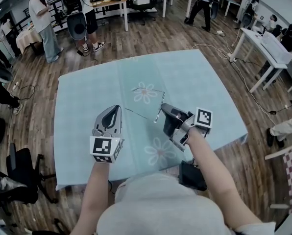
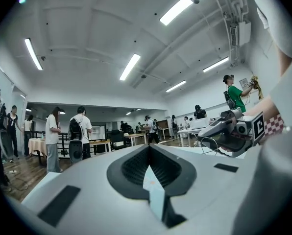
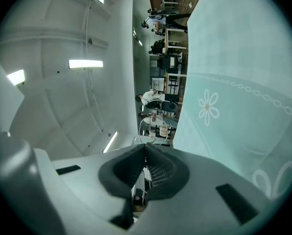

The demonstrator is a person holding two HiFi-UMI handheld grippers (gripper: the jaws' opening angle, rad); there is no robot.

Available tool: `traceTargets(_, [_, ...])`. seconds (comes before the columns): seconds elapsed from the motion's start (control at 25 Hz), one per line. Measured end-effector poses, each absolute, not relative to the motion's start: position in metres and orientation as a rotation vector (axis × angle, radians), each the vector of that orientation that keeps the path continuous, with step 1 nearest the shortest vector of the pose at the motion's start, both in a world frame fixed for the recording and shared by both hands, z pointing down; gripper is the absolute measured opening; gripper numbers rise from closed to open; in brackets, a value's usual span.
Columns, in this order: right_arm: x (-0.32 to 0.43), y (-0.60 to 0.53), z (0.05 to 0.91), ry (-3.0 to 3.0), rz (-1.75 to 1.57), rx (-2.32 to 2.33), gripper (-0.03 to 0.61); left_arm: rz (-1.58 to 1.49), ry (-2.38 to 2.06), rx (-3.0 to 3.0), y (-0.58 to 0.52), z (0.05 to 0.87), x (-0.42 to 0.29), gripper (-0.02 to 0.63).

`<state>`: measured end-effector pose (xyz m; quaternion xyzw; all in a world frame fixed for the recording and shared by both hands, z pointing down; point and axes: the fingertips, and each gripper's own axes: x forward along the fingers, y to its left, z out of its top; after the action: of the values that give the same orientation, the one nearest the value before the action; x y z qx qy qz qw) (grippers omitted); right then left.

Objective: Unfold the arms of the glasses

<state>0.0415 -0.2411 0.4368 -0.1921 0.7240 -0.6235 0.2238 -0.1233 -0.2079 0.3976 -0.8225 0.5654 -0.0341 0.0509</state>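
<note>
Thin wire-framed glasses (image 1: 158, 109) stand over the middle of the pale blue flowered tablecloth (image 1: 87, 102), with one slim arm (image 1: 140, 114) stretching left across the cloth. My right gripper (image 1: 163, 107) comes in from the right and is shut on the front of the frame. In the right gripper view, a bit of wire shows just past the closed tips of the right gripper (image 3: 145, 146). My left gripper (image 1: 117, 107) hovers to the left of the glasses, shut with nothing in it. In the left gripper view, the left gripper (image 2: 148, 147) points level, with the right gripper (image 2: 229, 131) and a lens loop (image 2: 208, 145) at the right.
The table's near edge (image 1: 136, 173) lies just in front of my body. Office chairs (image 1: 18, 170) stand at the left and white desks (image 1: 268, 48) at the right. Cables (image 1: 244, 77) trail over the wooden floor. Several people (image 1: 43, 18) stand beyond the far edge.
</note>
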Motion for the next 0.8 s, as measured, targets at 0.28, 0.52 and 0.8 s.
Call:
traceTargets(0.28, [0.0474,-0.2474,0.4351,1.921,-1.642,-0.653,0.011,-0.118,1.777,-2.452,-0.2053,0.3990,-0.1193,0.008])
traceTargets(0.52, [0.0448,-0.2465,0.4372,1.867,-1.582,-0.774,0.011,-0.111,1.853,-2.409,-0.2066,0.4001,-0.1198,0.008])
traceTargets(0.8, [0.0473,-0.2457,0.4297,1.819,-1.475,-0.837,0.011,-0.043,1.919,-2.391,-0.2058,0.3984,-0.1205,0.009])
